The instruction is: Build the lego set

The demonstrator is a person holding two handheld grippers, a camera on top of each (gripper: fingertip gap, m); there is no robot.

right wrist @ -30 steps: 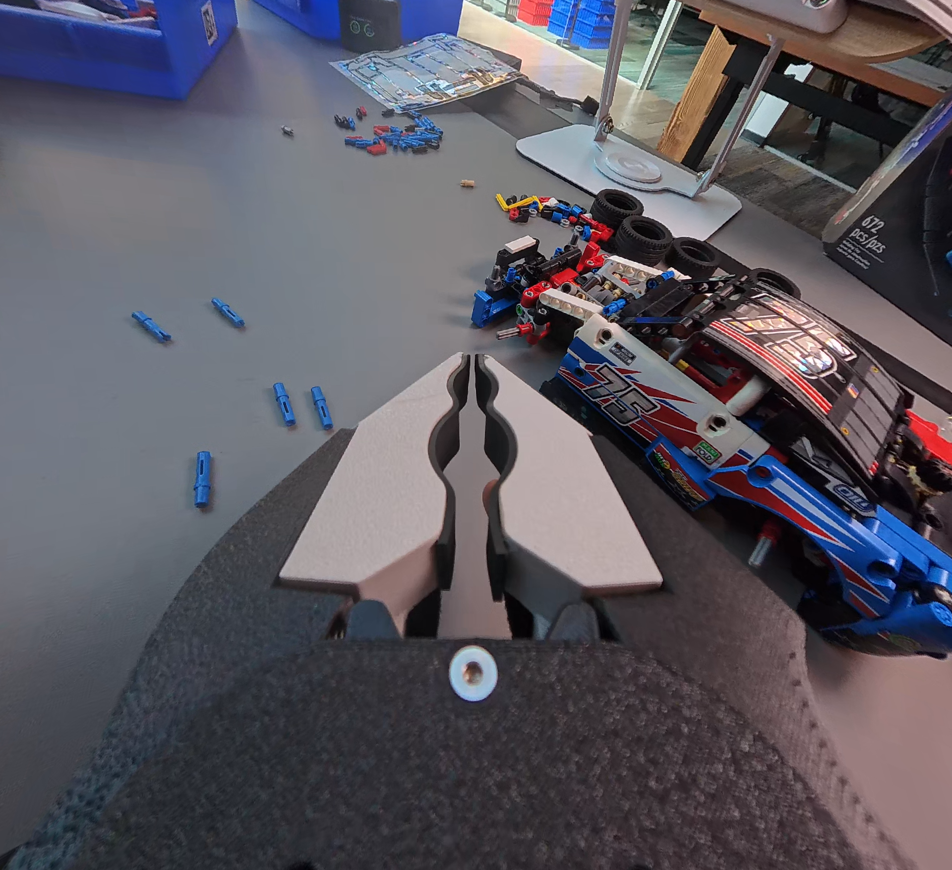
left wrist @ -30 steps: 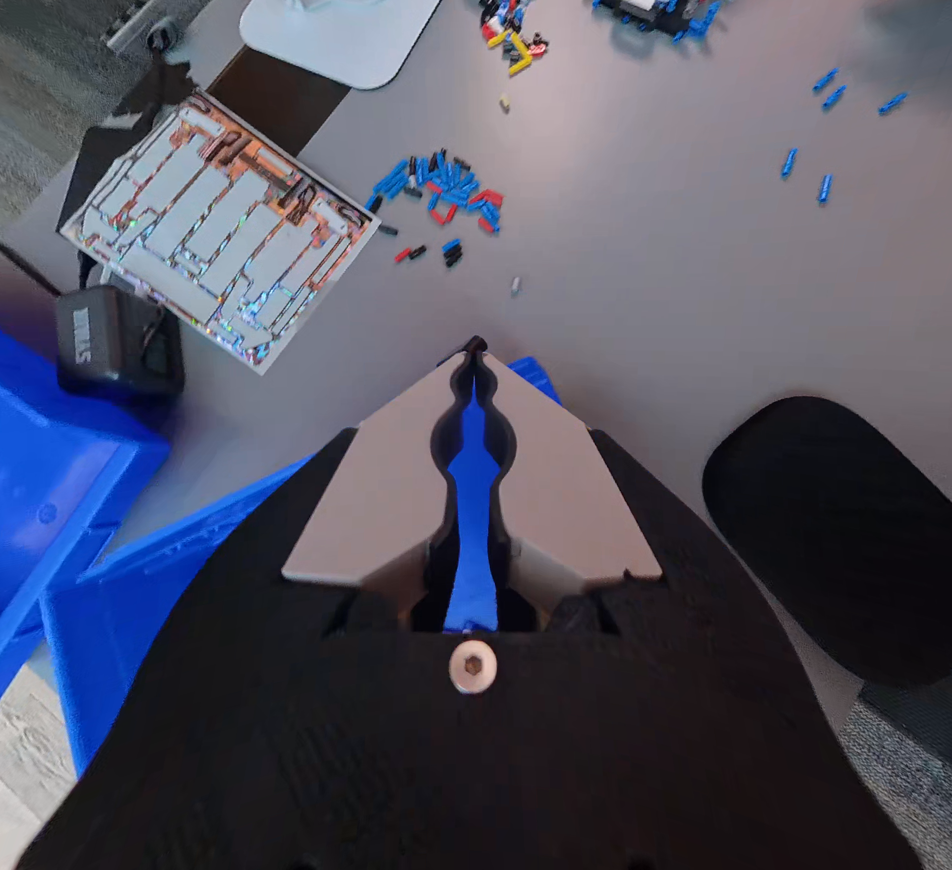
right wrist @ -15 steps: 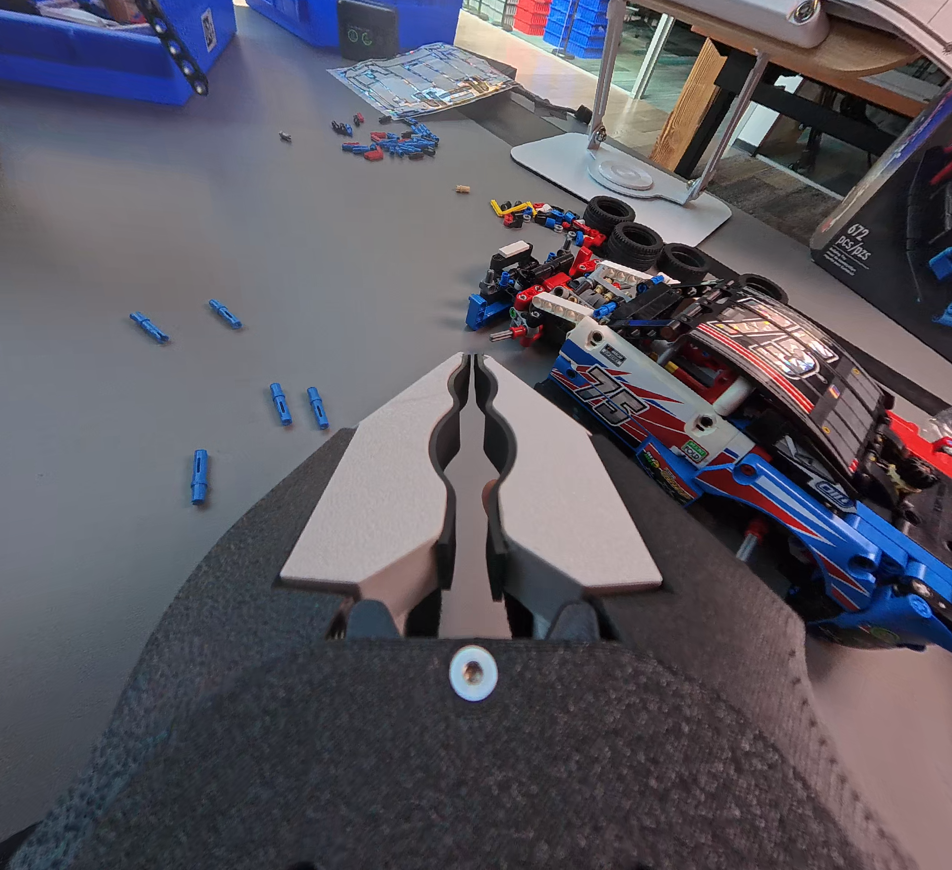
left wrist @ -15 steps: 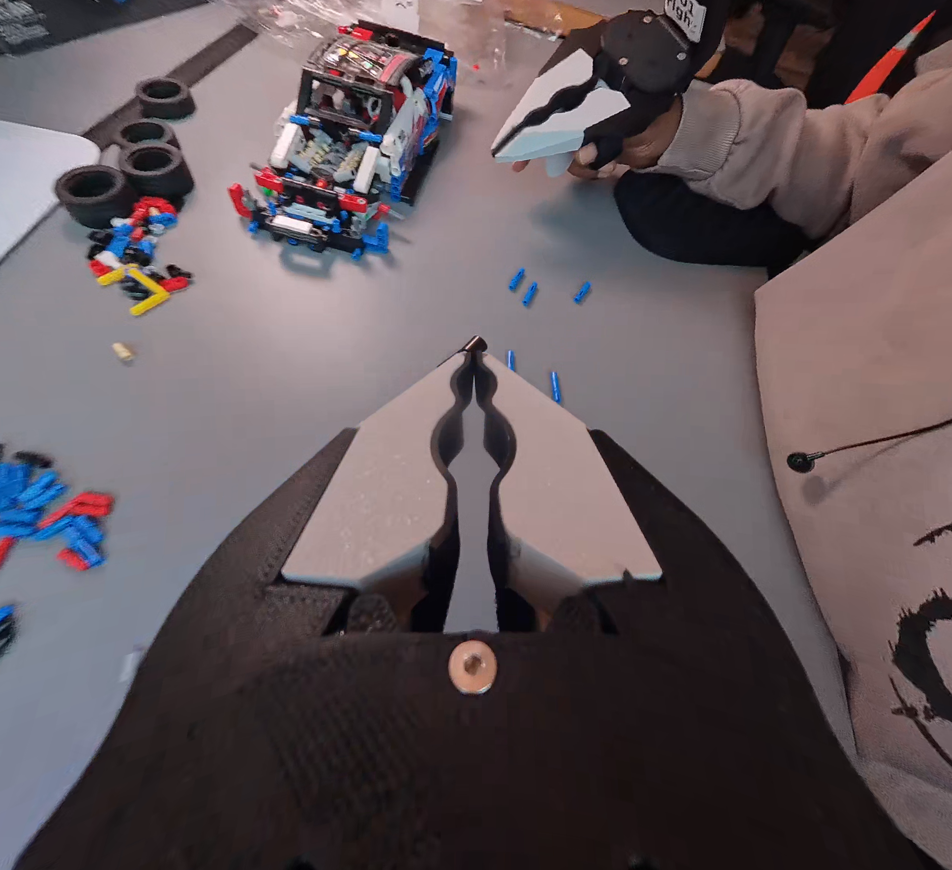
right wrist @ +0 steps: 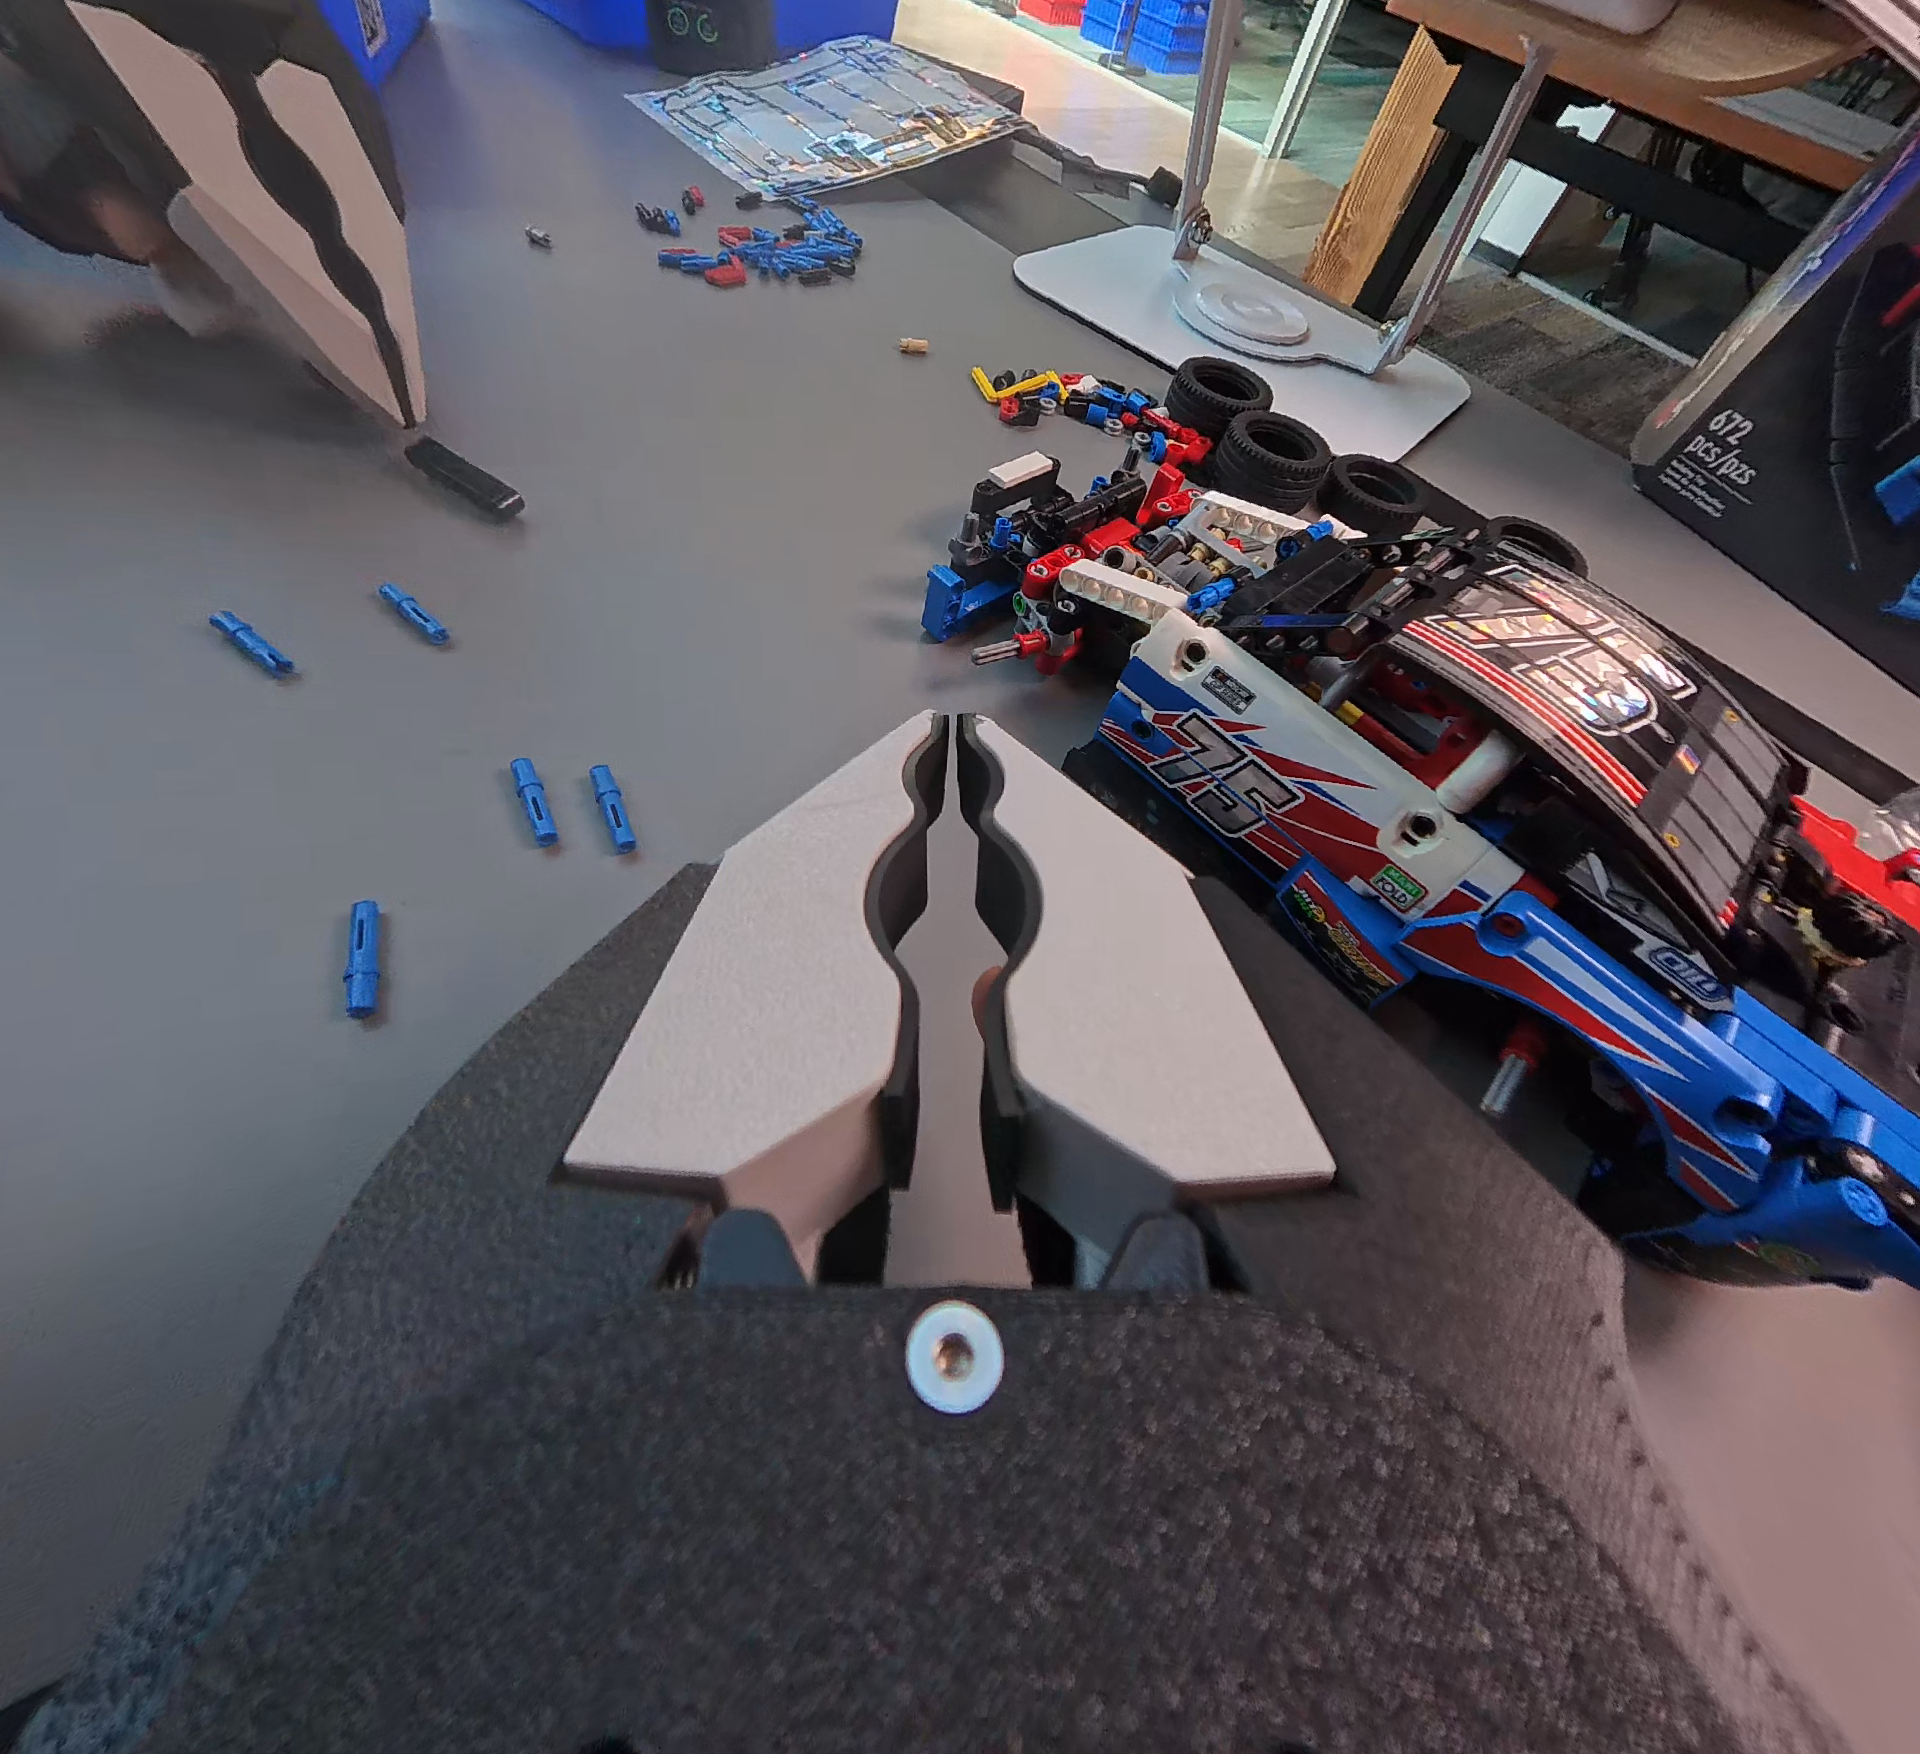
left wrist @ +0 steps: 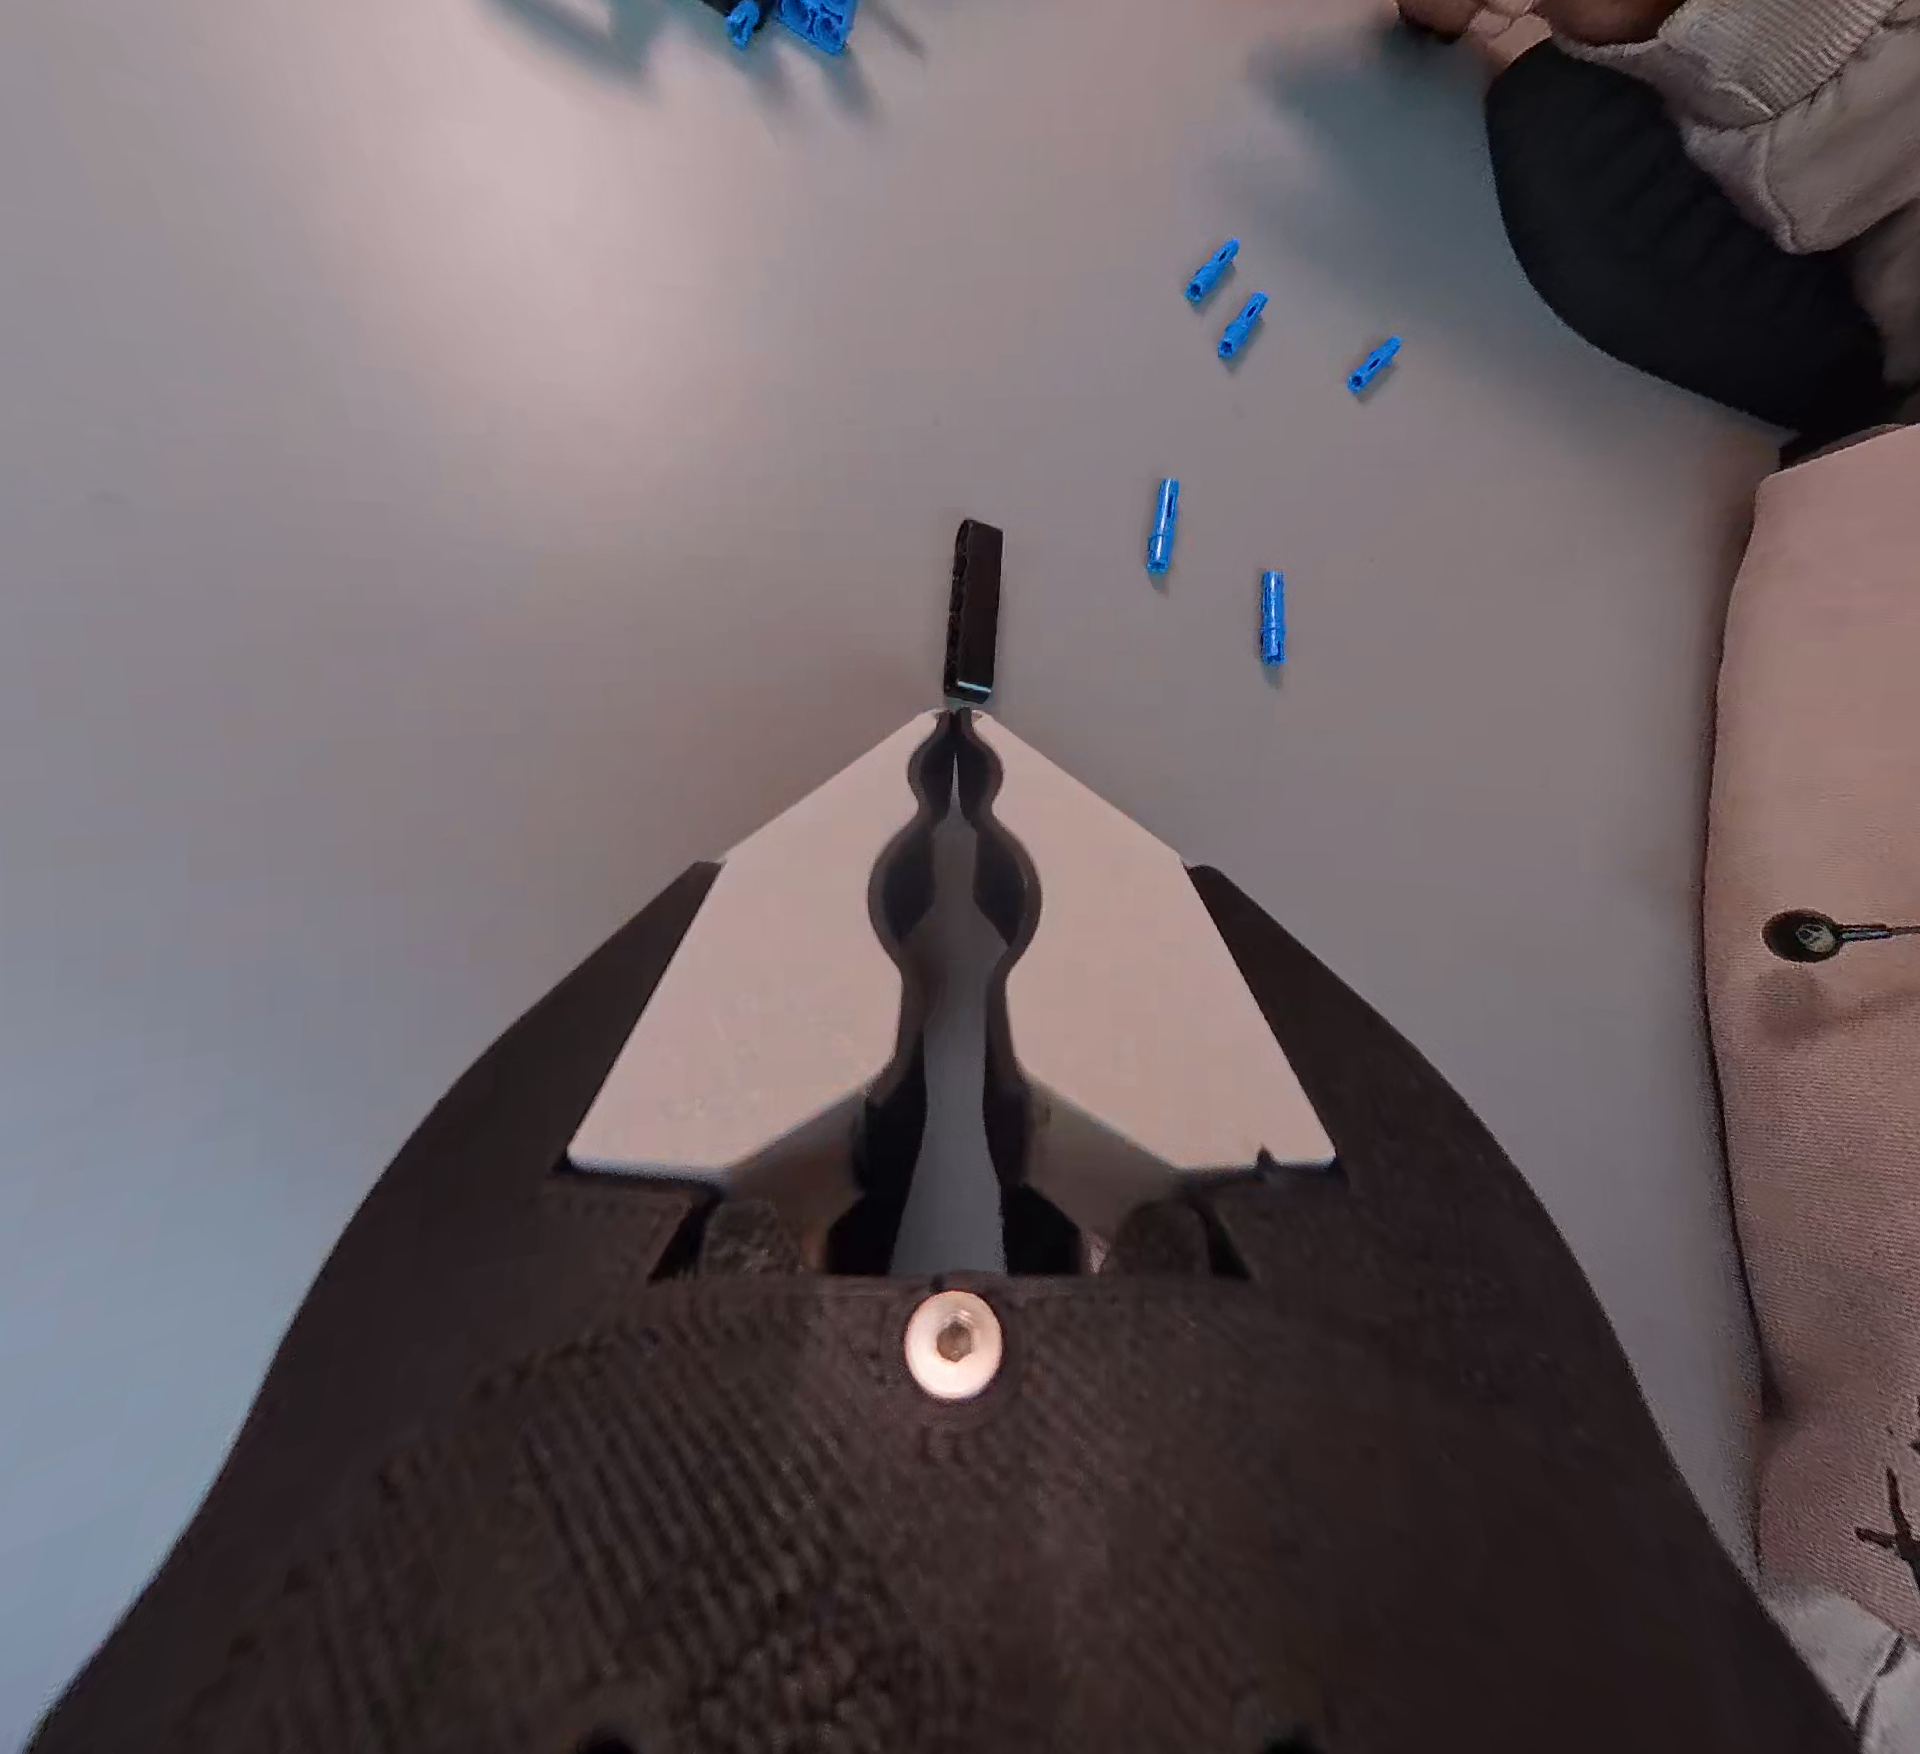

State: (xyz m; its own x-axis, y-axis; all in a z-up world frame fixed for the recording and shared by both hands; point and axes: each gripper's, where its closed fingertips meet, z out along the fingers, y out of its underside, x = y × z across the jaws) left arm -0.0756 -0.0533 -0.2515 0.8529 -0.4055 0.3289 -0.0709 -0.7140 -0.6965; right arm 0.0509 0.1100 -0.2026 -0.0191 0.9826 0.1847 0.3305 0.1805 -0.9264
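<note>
Lying flat on the grey table (left wrist: 416, 457), the black beam (left wrist: 975, 608) is seen just past the left gripper (left wrist: 954, 717), whose tongs are pressed together and empty. The right gripper (right wrist: 954, 719), also closed on nothing, is held beside the toy car (right wrist: 1455, 821). If the beam is pushed by closed tips, it could be slid into the blue pins (left wrist: 1162, 525) nearby.

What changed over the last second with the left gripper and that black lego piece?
The left gripper swung from the blue bins across the table and came down among the loose blue pins. The black beam it carried now lies flat on the table just past its closed tips, apparently released. The right gripper stayed shut beside the car.
</note>
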